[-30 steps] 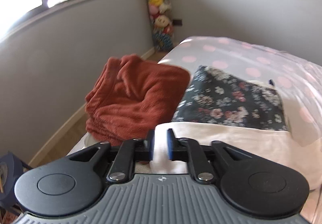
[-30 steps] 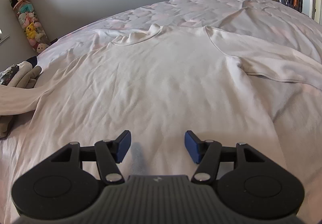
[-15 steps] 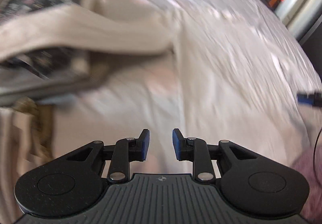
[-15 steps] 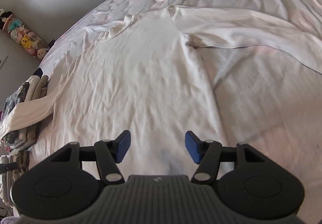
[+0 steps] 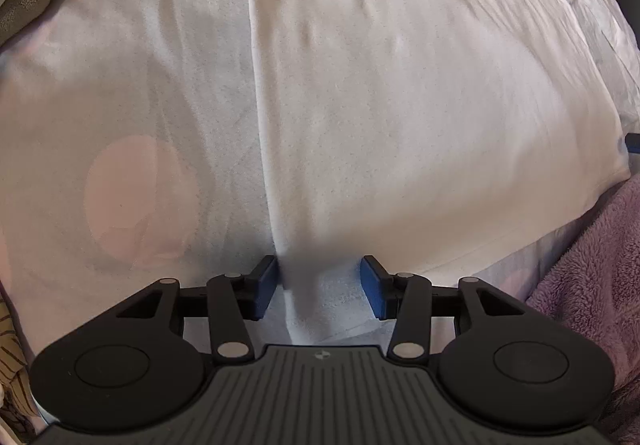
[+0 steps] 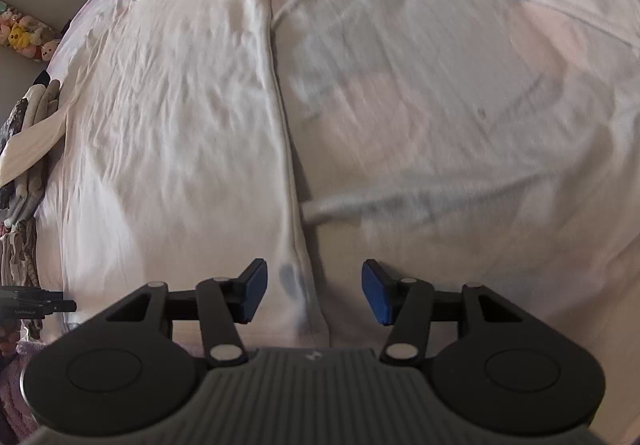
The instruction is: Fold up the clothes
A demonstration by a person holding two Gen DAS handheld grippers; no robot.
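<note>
The left gripper (image 5: pixel 319 287), jaws opening, and right gripper (image 6: pixel 313 292), jaws closing, each straddle a side edge of the white shirt (image 6: pixel 172 117), gripping nothing yet. The shirt lies flat on the bed (image 5: pixel 132 93). Pinch both layers squarely at the hem corners.

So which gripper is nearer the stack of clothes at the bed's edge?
Left. Left gripper near the stack, fingers opening astride the shirt's side edge; right gripper across the shirt, fingers closing astride the other edge.
</note>
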